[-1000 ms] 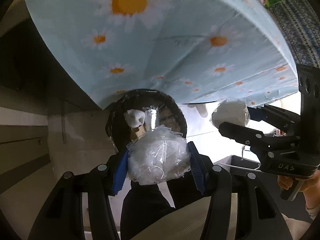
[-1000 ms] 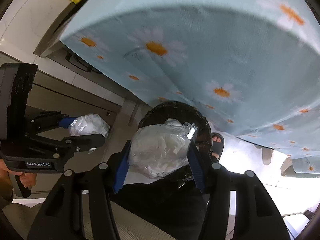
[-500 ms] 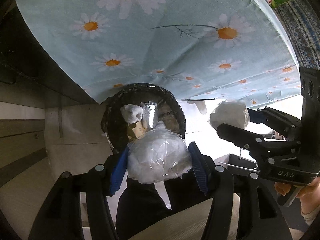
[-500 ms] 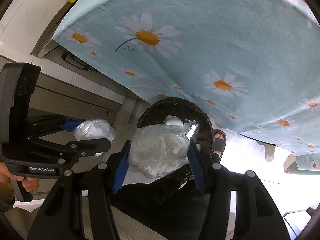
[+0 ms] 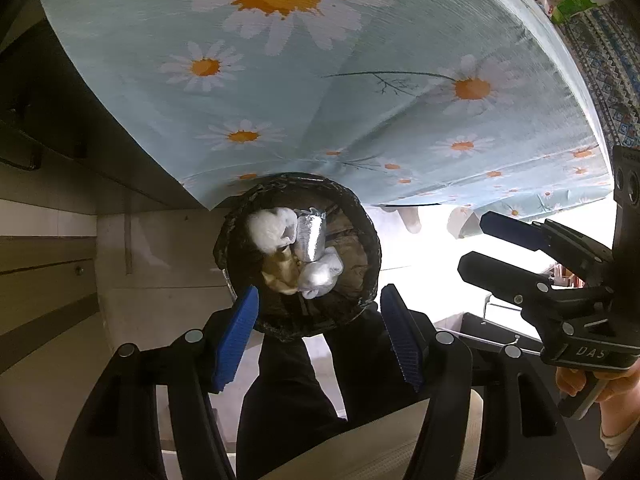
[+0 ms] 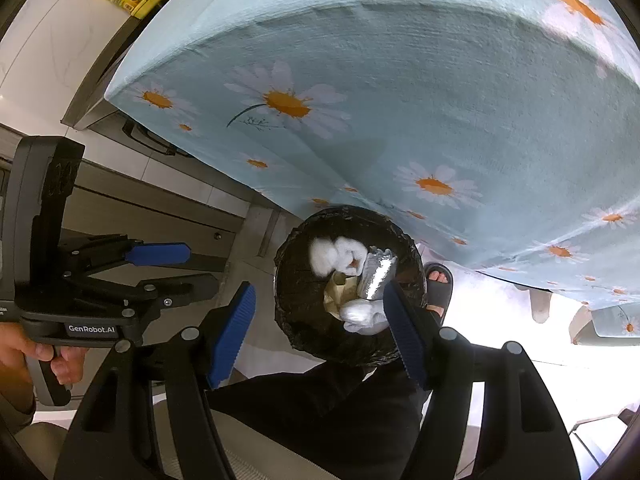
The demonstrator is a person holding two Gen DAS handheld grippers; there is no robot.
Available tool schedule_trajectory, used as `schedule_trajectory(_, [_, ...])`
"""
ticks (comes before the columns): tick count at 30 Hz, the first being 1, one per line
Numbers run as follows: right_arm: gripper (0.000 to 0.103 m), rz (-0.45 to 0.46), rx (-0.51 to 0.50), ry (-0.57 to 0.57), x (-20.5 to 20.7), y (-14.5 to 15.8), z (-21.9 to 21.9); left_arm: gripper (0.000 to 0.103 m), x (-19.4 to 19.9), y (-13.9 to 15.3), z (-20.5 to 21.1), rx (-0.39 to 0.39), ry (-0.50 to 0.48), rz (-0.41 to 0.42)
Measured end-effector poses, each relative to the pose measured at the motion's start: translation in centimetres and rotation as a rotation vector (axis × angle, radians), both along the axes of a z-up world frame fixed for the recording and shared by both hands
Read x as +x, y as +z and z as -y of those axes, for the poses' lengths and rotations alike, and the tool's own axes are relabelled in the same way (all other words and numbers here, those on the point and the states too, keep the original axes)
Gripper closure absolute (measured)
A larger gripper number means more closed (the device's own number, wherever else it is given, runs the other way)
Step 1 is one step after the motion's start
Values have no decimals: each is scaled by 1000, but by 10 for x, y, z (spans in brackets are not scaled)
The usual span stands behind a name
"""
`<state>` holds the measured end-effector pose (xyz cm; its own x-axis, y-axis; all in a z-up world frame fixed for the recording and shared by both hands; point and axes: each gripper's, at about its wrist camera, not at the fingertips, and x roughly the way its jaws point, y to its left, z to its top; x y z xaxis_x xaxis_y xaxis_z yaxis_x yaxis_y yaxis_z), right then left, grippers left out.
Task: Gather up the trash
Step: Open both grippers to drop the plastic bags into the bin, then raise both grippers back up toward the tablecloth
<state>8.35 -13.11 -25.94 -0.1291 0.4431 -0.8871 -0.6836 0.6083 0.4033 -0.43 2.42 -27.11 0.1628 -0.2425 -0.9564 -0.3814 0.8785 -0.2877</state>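
A round bin with a black liner [image 5: 362, 292] [image 6: 294, 320] stands on the floor below the table edge. It holds white crumpled wads [image 5: 270, 226] [image 6: 334, 258], a silver foil piece [image 5: 310, 236] [image 6: 376, 276], a brownish scrap [image 5: 280, 274] and a plastic-wrapped wad [image 5: 320, 274] [image 6: 360, 316]. My left gripper [image 5: 318, 334] hangs open and empty above the bin. It also shows in the right wrist view [image 6: 170, 266]. My right gripper [image 6: 320, 334] is open and empty above the bin. It also shows in the left wrist view [image 5: 476, 240].
A table with a light blue daisy cloth [image 5: 340, 80] [image 6: 440, 100] overhangs the bin. Grey cabinet fronts [image 5: 44, 276] stand at the left. The person's dark-trousered legs [image 5: 288, 384] and a sandalled foot [image 6: 438, 280] are beside the bin.
Both grippers have opened. The plastic-wrapped white wads that they held are gone from the fingers, and at least one now lies in the bin.
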Motion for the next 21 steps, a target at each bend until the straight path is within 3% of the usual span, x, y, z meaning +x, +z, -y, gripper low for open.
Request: schedule_trajectory(21, [37, 33, 6, -12, 0, 19, -2, 42, -2, 24, -6, 11, 7, 45])
